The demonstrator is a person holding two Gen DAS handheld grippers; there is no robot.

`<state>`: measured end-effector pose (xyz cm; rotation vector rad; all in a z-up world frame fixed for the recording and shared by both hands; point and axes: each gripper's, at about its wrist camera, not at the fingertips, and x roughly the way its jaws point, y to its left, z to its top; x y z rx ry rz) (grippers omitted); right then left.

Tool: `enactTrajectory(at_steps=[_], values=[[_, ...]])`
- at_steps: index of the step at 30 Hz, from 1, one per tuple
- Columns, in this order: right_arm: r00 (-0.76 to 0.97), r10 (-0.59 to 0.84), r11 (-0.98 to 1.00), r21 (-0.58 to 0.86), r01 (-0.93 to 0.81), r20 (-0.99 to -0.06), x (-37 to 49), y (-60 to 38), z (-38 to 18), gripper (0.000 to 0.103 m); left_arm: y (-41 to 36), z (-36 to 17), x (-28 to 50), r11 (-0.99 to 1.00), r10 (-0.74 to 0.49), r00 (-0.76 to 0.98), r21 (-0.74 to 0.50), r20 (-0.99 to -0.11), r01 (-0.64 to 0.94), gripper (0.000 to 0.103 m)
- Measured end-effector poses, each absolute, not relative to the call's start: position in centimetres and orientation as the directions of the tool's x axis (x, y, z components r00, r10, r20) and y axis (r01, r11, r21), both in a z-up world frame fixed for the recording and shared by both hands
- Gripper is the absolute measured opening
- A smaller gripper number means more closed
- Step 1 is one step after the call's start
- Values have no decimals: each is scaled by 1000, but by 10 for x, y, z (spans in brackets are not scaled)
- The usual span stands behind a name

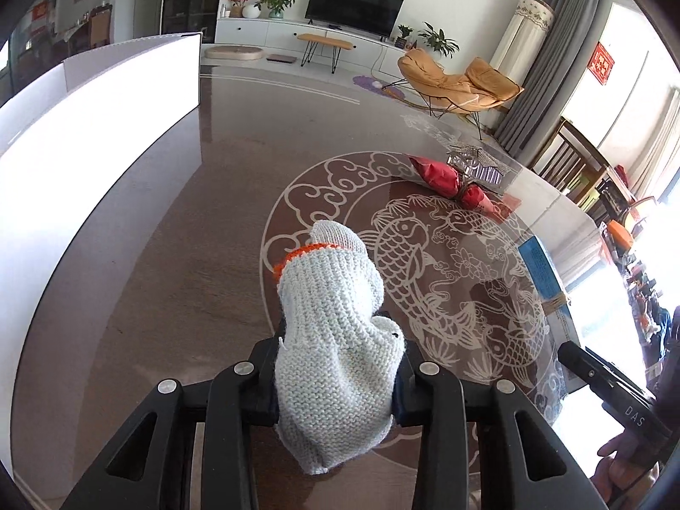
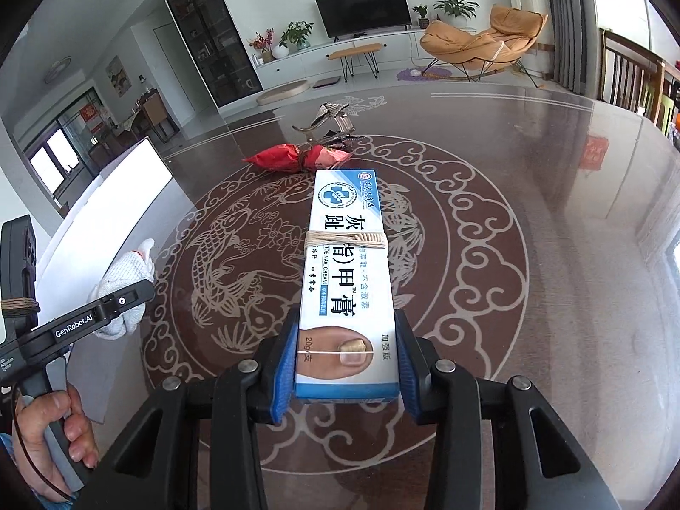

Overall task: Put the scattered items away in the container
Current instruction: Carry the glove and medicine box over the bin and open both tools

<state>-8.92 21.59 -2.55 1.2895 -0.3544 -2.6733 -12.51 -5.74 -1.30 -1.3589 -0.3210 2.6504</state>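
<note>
We had the left gripper (image 1: 335,365) clamped on a knit glove (image 1: 335,331), the right gripper (image 2: 346,365) clamped on a cream box (image 2: 348,280), both above the table (image 2: 552,212).

The glossy brown table (image 2: 531,178) bears a red packet (image 2: 297,156) and a metal clip (image 2: 331,125).

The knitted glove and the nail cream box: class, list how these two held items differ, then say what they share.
1. The knitted glove is soft and droops in folds; the nail cream box is rigid and straight-edged.
2. The glove is pale knit with an orange band; the box is printed white and blue, with a rubber band around it.
3. The left gripper holds the glove; the right gripper holds the box.

Shared: each is clamped between fingers above the table.
</note>
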Motion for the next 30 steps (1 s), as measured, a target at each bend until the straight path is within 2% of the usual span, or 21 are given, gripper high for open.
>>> enactTrajectory(at_steps=[4, 8, 15, 17, 20, 22, 25, 27, 28, 29, 30], values=[[-618, -357, -906, 421, 47, -700, -86, 203, -6, 41, -93, 24, -121, -969, 199, -610, -247, -767, -6, 36], [-639, -436, -876, 462, 140, -634, -92, 162, 34, 41, -149, 71, -134, -978, 159, -613, -207, -774, 7, 36], [-607, -588, -803, 476, 359, -535, -117, 20, 100, 41, -285, 140, -135, -996, -81, -569, 50, -819, 70, 36], [-569, -637, -769, 478, 424, -520, -120, -33, 108, 41, -324, 142, -125, -990, -127, -555, 71, -822, 121, 36], [-491, -699, -714, 474, 515, -520, -120, -119, 110, 41, -376, 121, -111, -975, -140, -523, 25, -841, 221, 36], [-424, -723, -683, 468, 561, -546, -119, -174, 101, 41, -398, 96, -109, -965, -118, -463, -9, -878, 263, 36], [-333, -716, -656, 429, 622, -613, -113, -246, 76, 41, -410, 69, -107, -961, -134, -404, 19, -905, 277, 37], [-277, -687, -646, 390, 656, -672, -109, -282, 56, 42, -420, 53, -108, -954, -126, -361, 14, -924, 298, 42], [-251, -664, -647, 372, 665, -704, -106, -294, 45, 43, -425, 45, -107, -949, -120, -330, 10, -936, 316, 52], [-237, -641, -653, 356, 668, -730, -104, -303, 36, 43, -430, 38, -106, -941, -123, -303, 14, -945, 338, 70], [-236, -623, -661, 340, 670, -746, -102, -308, 29, 46, -431, 32, -106, -934, -133, -288, 22, -948, 357, 79]])
